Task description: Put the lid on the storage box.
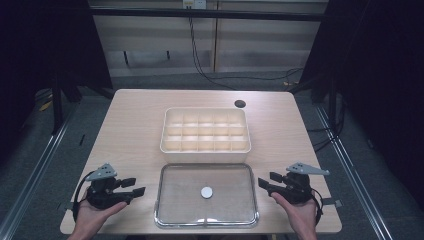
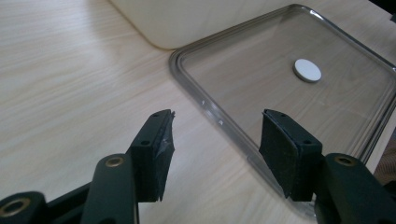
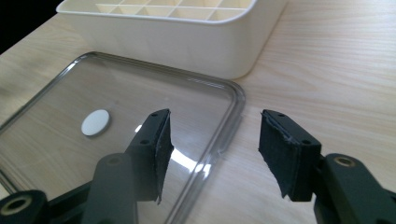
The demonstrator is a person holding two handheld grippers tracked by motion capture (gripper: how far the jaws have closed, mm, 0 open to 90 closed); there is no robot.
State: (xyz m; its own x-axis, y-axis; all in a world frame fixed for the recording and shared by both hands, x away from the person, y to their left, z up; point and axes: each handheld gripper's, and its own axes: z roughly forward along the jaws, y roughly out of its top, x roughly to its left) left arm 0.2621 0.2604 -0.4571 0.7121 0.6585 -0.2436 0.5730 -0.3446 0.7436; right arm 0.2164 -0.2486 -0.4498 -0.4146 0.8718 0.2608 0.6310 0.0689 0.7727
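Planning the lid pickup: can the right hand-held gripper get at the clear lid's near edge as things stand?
Probably yes. The right hand-held gripper is open, the clear lid rim lies just ahead between its jaws, and nothing stands between them.

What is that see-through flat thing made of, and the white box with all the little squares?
The see-through lid looks like clear glossy plastic: the table's wood grain shows through and its rim catches light. It might be glass. The divided box looks like matte cream plastic, smooth with rounded corners.
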